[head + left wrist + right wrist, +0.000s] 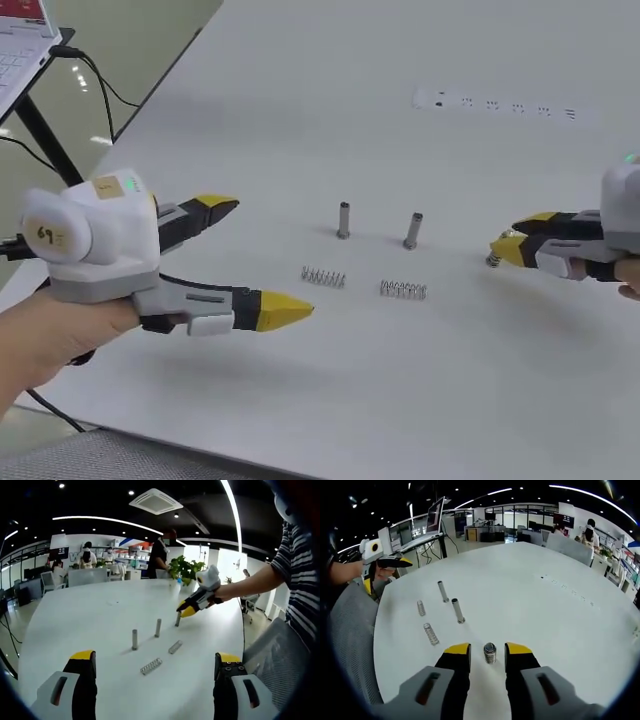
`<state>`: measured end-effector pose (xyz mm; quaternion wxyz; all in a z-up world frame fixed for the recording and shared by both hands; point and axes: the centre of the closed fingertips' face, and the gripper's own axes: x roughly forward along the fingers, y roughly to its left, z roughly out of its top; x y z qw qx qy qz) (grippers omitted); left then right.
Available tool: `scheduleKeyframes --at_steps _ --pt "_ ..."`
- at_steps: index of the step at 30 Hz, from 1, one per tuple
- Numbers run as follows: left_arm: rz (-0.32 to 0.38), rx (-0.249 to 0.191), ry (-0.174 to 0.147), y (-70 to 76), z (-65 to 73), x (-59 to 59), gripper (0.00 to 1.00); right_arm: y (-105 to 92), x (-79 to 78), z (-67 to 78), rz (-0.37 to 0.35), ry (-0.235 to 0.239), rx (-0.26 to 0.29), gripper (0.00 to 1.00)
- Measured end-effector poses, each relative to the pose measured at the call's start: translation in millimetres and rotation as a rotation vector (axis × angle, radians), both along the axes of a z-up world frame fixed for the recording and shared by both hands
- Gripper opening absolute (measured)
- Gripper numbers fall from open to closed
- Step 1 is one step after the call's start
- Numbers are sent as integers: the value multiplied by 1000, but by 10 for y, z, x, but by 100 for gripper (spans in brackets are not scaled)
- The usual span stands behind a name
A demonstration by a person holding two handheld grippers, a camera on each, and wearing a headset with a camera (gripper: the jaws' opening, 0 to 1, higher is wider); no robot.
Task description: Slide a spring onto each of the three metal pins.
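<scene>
The left tongs are held with the jaws wide apart and nothing between them. The right tongs are held with the jaws only narrowly apart, and nothing is clamped.

Ahead of the left tongs, a loose spring could be squeezed off-centre and flicked away or rolled across the table, since it is a light coil lying on its side. A bare pin could be tipped by a jaw as a spring is lowered, because each pin appears to stand free on a narrow foot. At the right tongs, the finished pin could be knocked over if the jaws are drawn back crookedly, since it is flanked closely on both sides.

Between the two tongs, two short grey springs are seen lying flat, nearer the left tongs' lower jaw. Just beyond them two slim metal pins stand upright and bare. The third pin stands just at the right tongs' tips, with a spring seen coiled around it. One pin of three is judged done.
</scene>
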<state>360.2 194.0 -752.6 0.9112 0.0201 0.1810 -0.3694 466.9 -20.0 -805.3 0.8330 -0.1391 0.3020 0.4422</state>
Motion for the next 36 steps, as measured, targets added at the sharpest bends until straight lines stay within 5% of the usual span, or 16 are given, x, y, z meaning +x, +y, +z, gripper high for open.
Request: scheduleKeyframes --at_steps 23,36 --pt "-4 -5 -4 -1 26 6 97 21 -154 402 6 -43 64 30" --pt "-9 0 4 1 -7 -3 97 215 -323 495 147 -32 25 24"
